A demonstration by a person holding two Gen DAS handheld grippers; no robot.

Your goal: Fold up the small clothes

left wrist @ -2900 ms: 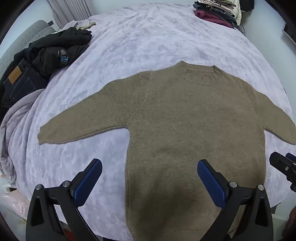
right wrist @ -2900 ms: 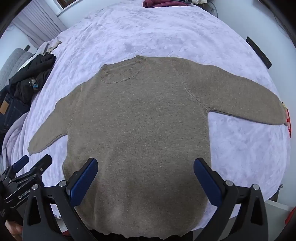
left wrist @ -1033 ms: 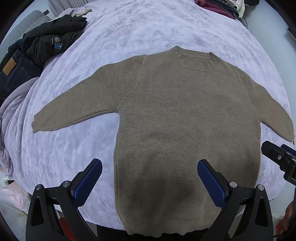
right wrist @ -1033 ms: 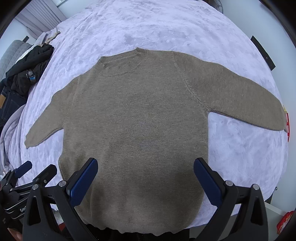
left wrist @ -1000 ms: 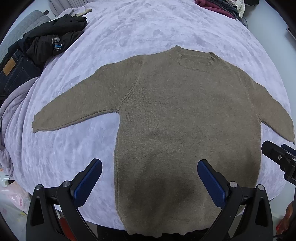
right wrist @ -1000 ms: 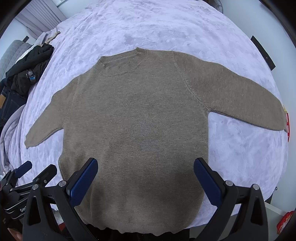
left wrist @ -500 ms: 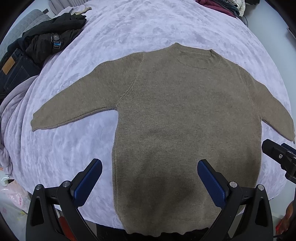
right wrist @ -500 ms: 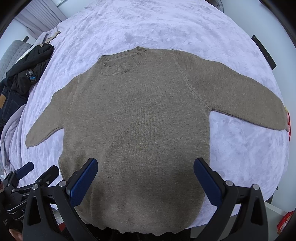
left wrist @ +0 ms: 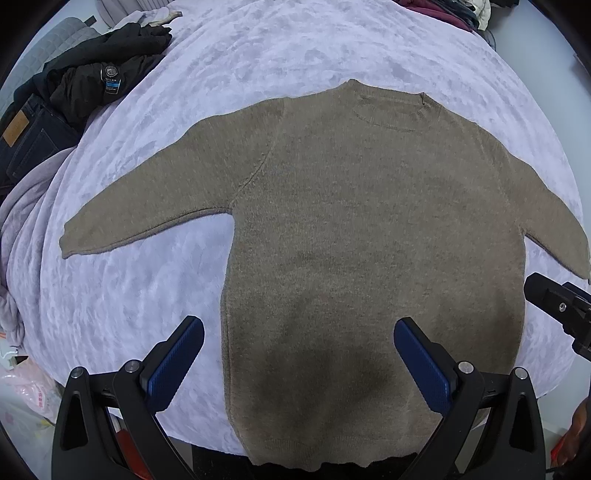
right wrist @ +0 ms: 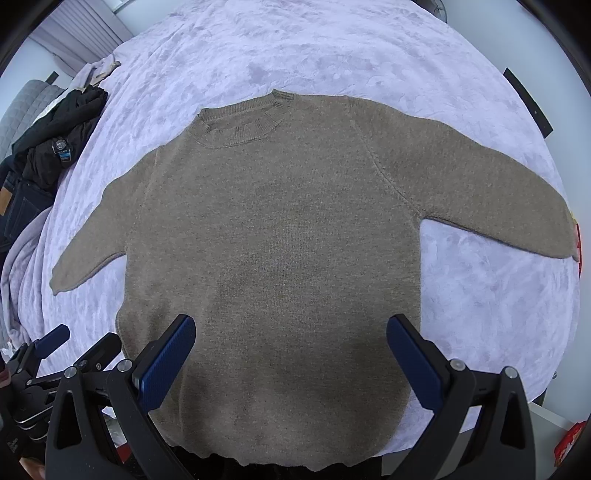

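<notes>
A brown knit sweater [left wrist: 351, 229] lies flat on a lilac blanket [left wrist: 258, 48], collar far, hem at the near edge, both sleeves spread out to the sides. It also fills the right wrist view [right wrist: 280, 236]. My left gripper [left wrist: 298, 336] is open and empty, held above the hem's left half. My right gripper [right wrist: 290, 334] is open and empty above the hem's middle. The right gripper shows at the right edge of the left wrist view [left wrist: 557, 306]; the left gripper shows at the lower left of the right wrist view [right wrist: 55, 354].
A pile of black clothes and jeans [left wrist: 74, 96] lies at the far left of the bed, also in the right wrist view [right wrist: 48, 147]. Folded clothes [left wrist: 443, 7] are stacked at the far right. The bed's near edge runs under the hem.
Both grippers have drawn back and risen slightly, so the whole hem has come into view. The sweater has not moved. Both stay open.
</notes>
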